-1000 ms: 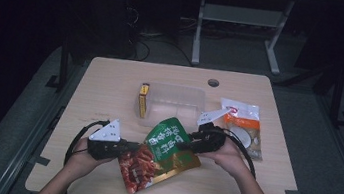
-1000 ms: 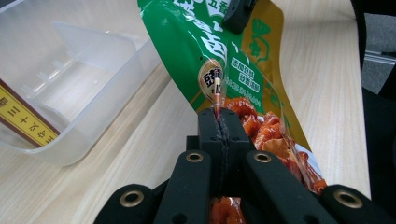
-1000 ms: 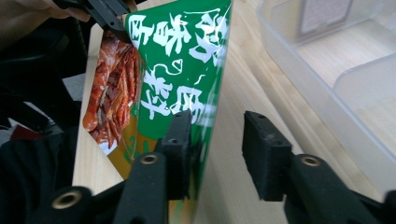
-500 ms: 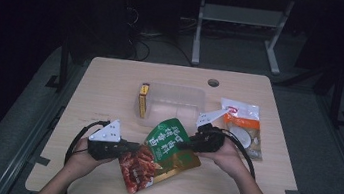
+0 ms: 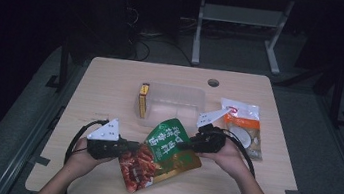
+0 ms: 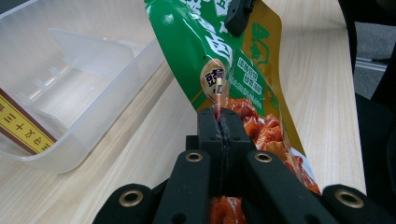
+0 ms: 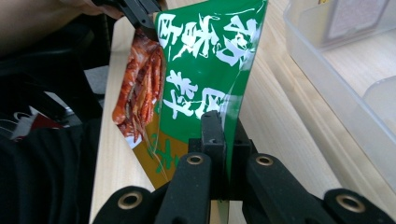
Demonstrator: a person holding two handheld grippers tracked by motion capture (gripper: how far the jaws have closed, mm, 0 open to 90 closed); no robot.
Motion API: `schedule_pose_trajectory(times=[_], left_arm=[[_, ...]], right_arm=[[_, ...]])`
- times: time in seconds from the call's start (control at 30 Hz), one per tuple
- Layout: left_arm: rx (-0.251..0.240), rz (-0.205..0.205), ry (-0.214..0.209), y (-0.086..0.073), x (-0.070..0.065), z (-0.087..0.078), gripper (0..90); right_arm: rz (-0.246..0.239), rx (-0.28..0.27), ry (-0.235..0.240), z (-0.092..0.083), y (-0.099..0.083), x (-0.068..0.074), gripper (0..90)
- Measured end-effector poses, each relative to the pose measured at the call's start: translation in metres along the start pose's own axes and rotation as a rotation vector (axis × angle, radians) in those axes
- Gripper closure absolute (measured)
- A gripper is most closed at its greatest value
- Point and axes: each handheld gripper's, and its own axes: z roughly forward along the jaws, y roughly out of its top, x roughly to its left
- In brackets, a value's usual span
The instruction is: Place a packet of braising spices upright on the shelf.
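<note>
Both pairs of jaws are pinching the same green snack bag [image 5: 165,151]. We see the left gripper [image 6: 219,116] pressed together on the bag's edge near the printed red food, the film squeezed into a thin line between its black pads. Our right gripper [image 7: 223,126] has just been closing, and its jaws now clamp the opposite edge of the bag, with the green film caught between them. From the high view, the bag hangs stretched between the left gripper [image 5: 125,147] and the right gripper [image 5: 189,142], tilted, over the front middle of the wooden table [image 5: 111,84], just in front of the clear plastic box [image 5: 171,104]. Our hands hold the grippers roughly level, pointing toward each other, forearms coming in from the near edge. Another snack packet [image 5: 244,124] lies flat beside the right hand [image 5: 225,157].
</note>
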Motion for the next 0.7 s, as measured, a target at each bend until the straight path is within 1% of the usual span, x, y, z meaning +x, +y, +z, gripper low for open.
schedule_pose_trajectory(times=[0.07, 0.1, 0.13, 0.17, 0.2, 0.23, 0.27, 0.3, 0.33, 0.4, 0.43, 0.47, 0.53, 0.57, 0.6, 0.63, 0.67, 0.7], left_arm=[[0.003, 0.003, -0.012, -0.002, 0.001, 0.0, 88.5], [0.003, 0.003, -0.012, -0.002, 0.001, 0.0, 87.9], [0.003, 0.004, -0.013, -0.002, 0.002, 0.001, 86.9], [0.009, 0.004, -0.017, -0.003, 0.002, 0.001, 86.9], [0.009, 0.007, -0.011, -0.003, 0.002, 0.002, 85.8], [0.005, 0.003, -0.009, -0.004, 0.002, 0.001, 85.5], [0.0, 0.002, -0.01, -0.004, 0.003, 0.001, 82.8], [-0.008, -0.009, -0.012, -0.004, 0.004, 0.0, 82.8], [-0.022, -0.027, -0.009, -0.004, 0.006, -0.002, 78.3], [-0.031, -0.033, -0.009, -0.004, 0.008, -0.002, 71.5], [-0.042, -0.045, -0.001, -0.004, 0.01, -0.004, 71.5], [-0.053, -0.058, 0.013, -0.004, 0.011, -0.006, 68.1], [-0.077, -0.086, 0.007, -0.006, 0.014, -0.011, 64.3], [-0.078, -0.088, 0.019, -0.008, 0.015, -0.013, 60.0], [-0.082, -0.103, 0.034, -0.011, 0.016, -0.015, 54.1], [-0.082, -0.103, 0.034, -0.011, 0.016, -0.015, 50.8], [-0.081, -0.106, 0.045, -0.013, 0.016, -0.016, 47.5], [-0.079, -0.111, 0.058, -0.015, 0.017, -0.018, 47.5]], right_arm=[[0.017, -0.005, 0.015, -0.001, 0.001, -0.001, 90.0], [0.017, -0.005, 0.015, -0.001, 0.001, -0.001, 90.0], [0.026, -0.007, 0.01, -0.003, 0.002, 0.0, 90.0], [0.026, -0.007, 0.01, -0.003, 0.002, 0.0, 90.0], [0.024, -0.006, 0.0, -0.004, 0.002, 0.001, 90.0], [0.02, -0.014, -0.002, -0.005, 0.003, 0.001, 90.0], [0.029, -0.016, 0.0, -0.007, 0.006, 0.003, 90.0], [0.029, -0.016, 0.0, -0.007, 0.006, 0.003, 90.0], [0.028, -0.031, -0.002, -0.011, 0.008, 0.005, 90.0], [0.021, -0.038, -0.006, -0.014, 0.01, 0.007, 90.0], [0.021, -0.038, -0.006, -0.014, 0.01, 0.007, 90.0], [0.014, -0.036, -0.007, -0.016, 0.012, 0.009, 90.0], [0.001, -0.031, -0.016, -0.018, 0.014, 0.01, 90.0], [-0.008, -0.042, -0.02, -0.021, 0.017, 0.012, 90.0], [-0.017, -0.058, -0.019, -0.025, 0.021, 0.014, 90.0], [-0.017, -0.058, -0.019, -0.025, 0.021, 0.014, 90.0], [-0.035, -0.068, -0.029, -0.029, 0.026, 0.016, 90.0], [-0.035, -0.068, -0.029, -0.029, 0.026, 0.016, 90.0]])
